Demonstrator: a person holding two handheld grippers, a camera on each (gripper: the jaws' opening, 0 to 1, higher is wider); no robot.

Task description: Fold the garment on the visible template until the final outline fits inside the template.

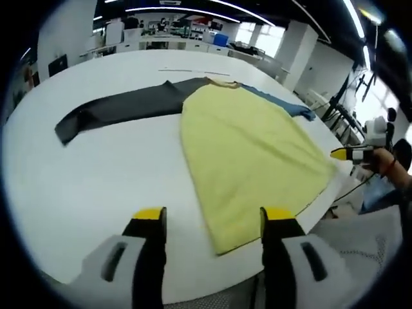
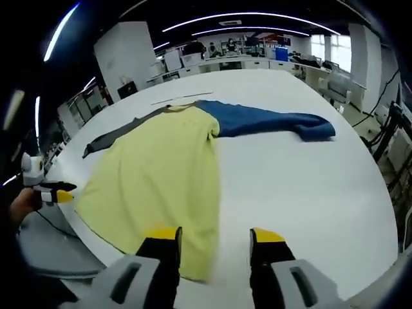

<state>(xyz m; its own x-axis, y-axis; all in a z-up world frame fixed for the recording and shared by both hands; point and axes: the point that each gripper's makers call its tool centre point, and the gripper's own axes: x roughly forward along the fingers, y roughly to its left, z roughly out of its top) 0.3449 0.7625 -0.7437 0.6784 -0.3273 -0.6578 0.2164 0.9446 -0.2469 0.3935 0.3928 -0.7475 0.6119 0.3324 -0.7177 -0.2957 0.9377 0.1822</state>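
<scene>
A garment lies spread flat on the white table (image 1: 96, 187). Its yellow body (image 1: 244, 148) (image 2: 161, 174) has a dark grey sleeve (image 1: 122, 108) (image 2: 112, 136) and a blue sleeve (image 1: 286, 104) (image 2: 270, 121) stretched out to opposite sides. My left gripper (image 1: 214, 215) is open, hovering near the table edge just short of the yellow hem's corner, gripping nothing. My right gripper (image 2: 214, 235) is open too, close to the hem's other corner. Each gripper also appears small in the other's view: the right gripper (image 1: 347, 153), the left gripper (image 2: 56, 192).
A thin dark line (image 1: 193, 70) (image 2: 172, 100) is marked on the table beyond the collar. White tabletop (image 2: 302, 187) spreads wide beside the garment. Desks, monitors and chairs fill the room behind. A person's hand (image 1: 385, 164) holds the right gripper off the table edge.
</scene>
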